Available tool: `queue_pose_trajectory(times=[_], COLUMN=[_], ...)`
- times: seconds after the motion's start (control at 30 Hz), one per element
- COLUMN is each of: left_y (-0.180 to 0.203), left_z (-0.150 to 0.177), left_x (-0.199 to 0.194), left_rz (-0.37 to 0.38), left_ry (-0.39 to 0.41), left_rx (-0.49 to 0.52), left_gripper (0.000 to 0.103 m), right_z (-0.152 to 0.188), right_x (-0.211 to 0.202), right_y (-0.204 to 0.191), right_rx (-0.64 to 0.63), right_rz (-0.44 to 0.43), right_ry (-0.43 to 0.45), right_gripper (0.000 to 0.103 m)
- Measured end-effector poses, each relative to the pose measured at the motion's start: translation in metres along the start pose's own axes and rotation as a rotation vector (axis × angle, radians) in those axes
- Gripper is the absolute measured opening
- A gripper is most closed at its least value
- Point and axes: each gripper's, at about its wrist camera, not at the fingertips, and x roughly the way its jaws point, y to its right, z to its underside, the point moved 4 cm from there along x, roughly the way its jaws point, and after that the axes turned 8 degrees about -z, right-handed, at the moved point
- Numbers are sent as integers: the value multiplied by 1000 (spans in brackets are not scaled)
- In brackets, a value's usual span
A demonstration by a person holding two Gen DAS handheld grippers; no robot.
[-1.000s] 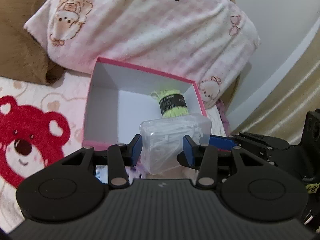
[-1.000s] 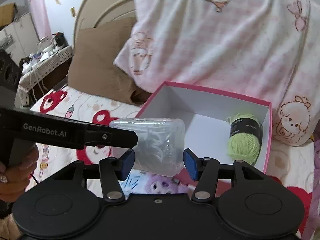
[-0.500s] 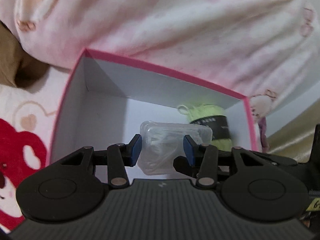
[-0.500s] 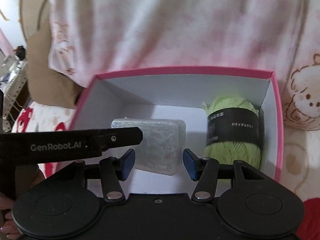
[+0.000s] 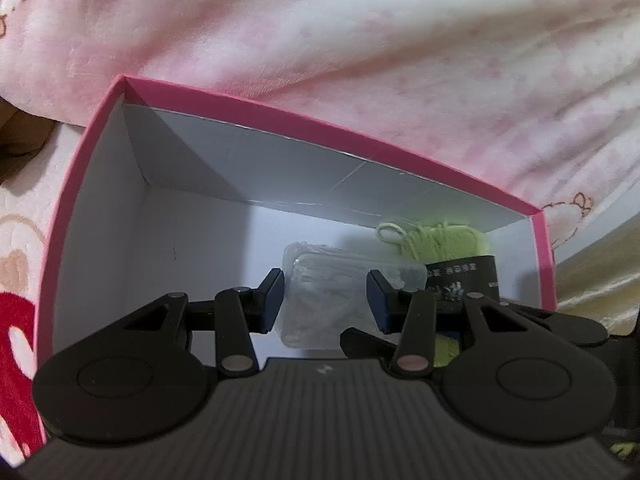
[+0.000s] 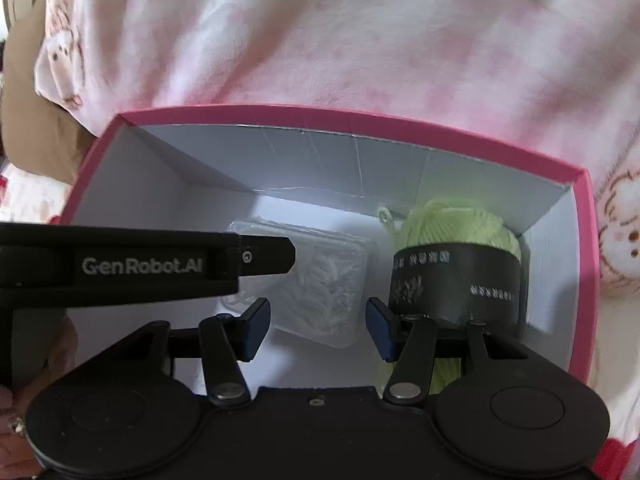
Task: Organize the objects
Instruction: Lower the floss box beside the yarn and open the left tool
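- Descent: a second ago the clear plastic case (image 5: pixel 344 292) hung just short of the pink box (image 5: pixel 304 136); now it sits low inside, beside the green yarn (image 6: pixel 456 240), likely near the floor.
- Left gripper (image 5: pixel 326 300) clenches the case ends; right gripper (image 6: pixel 318 326) seems clamped across it too.
- Box holds yarn and case.

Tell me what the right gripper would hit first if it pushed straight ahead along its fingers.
Most likely the clear plastic case, which sits between the right gripper fingers inside the pink box. Behind it is the box's white floor; depth is hard to judge.
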Motion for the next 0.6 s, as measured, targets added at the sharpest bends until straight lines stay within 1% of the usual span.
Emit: queue_pose_trajectory(times=[0.03,0.07,0.13,0.23,0.3,0.33,0.37,0.4,0.43,0.5,0.53,0.6], left_y=[0,-1,-2,-4,-6,-5,-3,-1,2,10,13,19], left_z=[0,1,3,7,7,7,5,4,4,2,2,1], left_x=[3,5,9,14,15,15,16,16,16,18,18,19], left_rz=[-2,-6,-24,-42,-39,-37,-36,-40,-44,-44,-41,-49], left_ry=[-5,-8,-15,-28,-30,-32,-32,-26,-20,-11,-11,2], left_rx=[2,-1,-7,-10,-17,-17,-13,-9,0,12,16,31], left_gripper=[41,41,41,41,41,38,38,37,36,35,34,34], right_z=[-1,-2,-2,3,9,13,16,20,22,26,27,28], right_x=[2,2,1,-7,-15,-19,-22,-26,-27,-28,-27,-25], right_y=[-2,-5,-14,-18,-19,-19,-18,-16,-15,-13,-12,-9], right_rx=[-14,-42,-113,-132,-158,-170,-178,-177,-175,-171,-171,-167], right_rz=[24,55,96,61,49,40,28,15,4,-11,-10,-2], right_ry=[2,16,42,56,66,70,67,62,59,48,45,52], right_gripper=[55,55,59,59,59,59,59,57,50,42,39,38])
